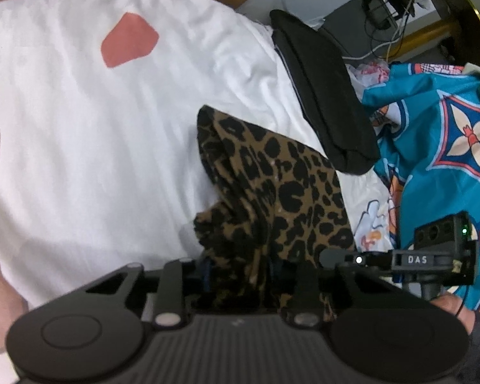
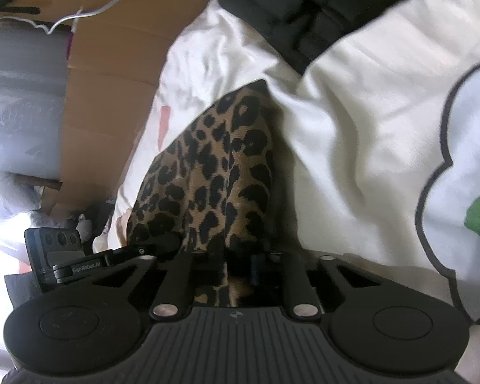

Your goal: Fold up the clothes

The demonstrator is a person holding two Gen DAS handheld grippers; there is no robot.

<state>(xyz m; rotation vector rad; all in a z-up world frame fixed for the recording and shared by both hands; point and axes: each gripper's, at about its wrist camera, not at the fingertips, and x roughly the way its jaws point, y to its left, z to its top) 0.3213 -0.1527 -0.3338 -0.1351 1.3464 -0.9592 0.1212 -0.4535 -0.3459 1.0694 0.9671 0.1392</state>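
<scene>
A leopard-print garment (image 1: 272,172) lies bunched on the white bed sheet (image 1: 80,147), its near end drawn up between the two grippers. My left gripper (image 1: 243,275) is shut on a gathered fold of it at the bottom of the left wrist view. In the right wrist view the same leopard-print garment (image 2: 208,172) rises to my right gripper (image 2: 238,265), which is shut on its edge. The fingertips of both grippers are mostly buried in the cloth. The right gripper's body (image 1: 438,256) shows at the right of the left wrist view.
A folded black garment (image 1: 323,96) lies just beyond the leopard piece. A teal patterned cloth (image 1: 441,134) is heaped at the right. A white cloth with a green print (image 2: 470,192) lies to the right. A cardboard box (image 2: 105,73) stands off the bed's left side.
</scene>
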